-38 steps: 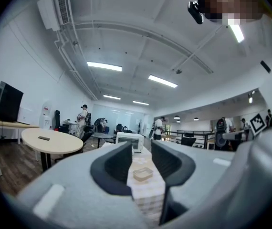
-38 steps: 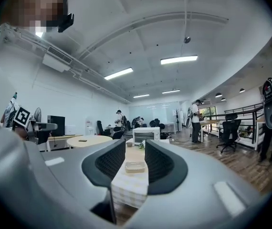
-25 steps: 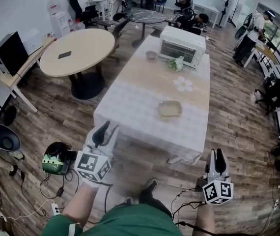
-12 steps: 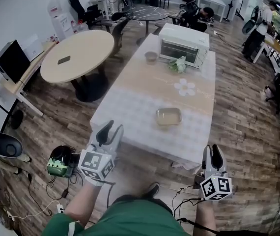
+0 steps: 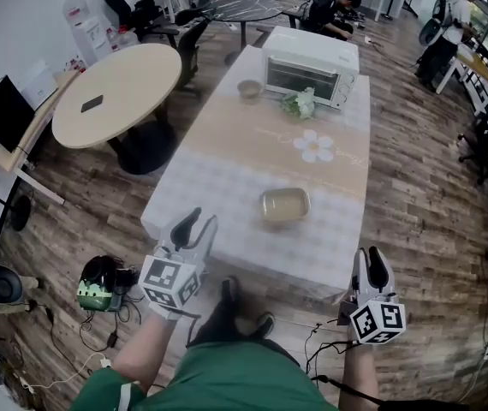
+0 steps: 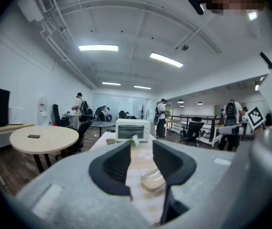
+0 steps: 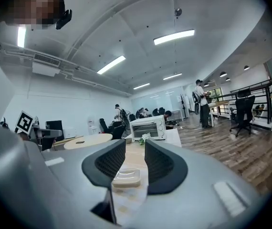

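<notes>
I find both grippers held off the near edge of the long surface (image 5: 218, 187), over the wooden floor, neither touching anything.

Left gripper (image 5: 194, 223): in the left gripper view its jaws (image 6: 141, 151) stand apart with a moderate gap and nothing is clamped between them. It sits just short of the near left corner of the surface. The shallow container (image 6: 152, 179) shows through the lower part of the gap, but lies beyond the fingertips.

Right gripper (image 5: 369, 262): in the right gripper view its jaws (image 7: 135, 151) are likewise parted by a moderate gap, with nothing in them. It hangs near the near right corner of the surface. The same container (image 7: 125, 176) appears low in the gap, ahead of it and not in contact.

Container (image 5: 283, 204): a shallow rectangular dish with rounded corners. It rests flat on the checked cloth in the near half of the surface, roughly between the two grippers but farther in.

Farther along the surface I note a printed daisy (image 5: 316, 146), a green and white bunch (image 5: 298, 104), a small bowl (image 5: 249, 89) and a white toaster oven (image 5: 311, 65) at the far end. A round table (image 5: 116, 92) stands to the left, well apart.
</notes>
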`<state>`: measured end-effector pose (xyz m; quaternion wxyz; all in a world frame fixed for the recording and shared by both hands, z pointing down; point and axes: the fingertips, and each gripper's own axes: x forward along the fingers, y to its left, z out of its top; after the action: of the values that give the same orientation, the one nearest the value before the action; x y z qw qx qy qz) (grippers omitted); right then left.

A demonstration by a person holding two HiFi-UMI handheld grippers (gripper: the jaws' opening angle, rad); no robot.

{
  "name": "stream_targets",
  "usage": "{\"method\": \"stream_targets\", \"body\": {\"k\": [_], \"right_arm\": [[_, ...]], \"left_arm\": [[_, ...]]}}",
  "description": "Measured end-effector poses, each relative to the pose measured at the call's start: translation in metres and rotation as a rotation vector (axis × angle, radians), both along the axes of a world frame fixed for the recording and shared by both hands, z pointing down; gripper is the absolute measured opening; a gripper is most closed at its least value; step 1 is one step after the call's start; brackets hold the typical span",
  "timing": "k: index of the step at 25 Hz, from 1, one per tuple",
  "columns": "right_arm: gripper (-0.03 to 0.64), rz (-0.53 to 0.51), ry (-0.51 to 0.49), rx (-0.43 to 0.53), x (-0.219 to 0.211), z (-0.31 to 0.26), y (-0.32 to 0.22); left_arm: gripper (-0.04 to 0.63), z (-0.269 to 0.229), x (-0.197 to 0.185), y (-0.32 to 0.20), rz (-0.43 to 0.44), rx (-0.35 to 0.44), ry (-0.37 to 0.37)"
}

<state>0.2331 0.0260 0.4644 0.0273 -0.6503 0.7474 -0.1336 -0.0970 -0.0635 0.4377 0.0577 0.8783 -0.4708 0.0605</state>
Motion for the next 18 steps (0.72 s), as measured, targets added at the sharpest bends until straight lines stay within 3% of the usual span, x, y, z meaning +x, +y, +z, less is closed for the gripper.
{"method": "stream_targets", "body": {"k": [8,18], "right_arm": [[0.110,0.100,0.014,-0.067,-0.005,0.012,-0.076],[0.110,0.099,0.040,-0.206,-0.034,0.046,-0.164]], "left_arm": [[0.143,0.037,0.000,-0.109,0.108,-0.083,0.021],[0.143,0.070,-0.019,-0.203,0.213,-0.155,0.025]]}}
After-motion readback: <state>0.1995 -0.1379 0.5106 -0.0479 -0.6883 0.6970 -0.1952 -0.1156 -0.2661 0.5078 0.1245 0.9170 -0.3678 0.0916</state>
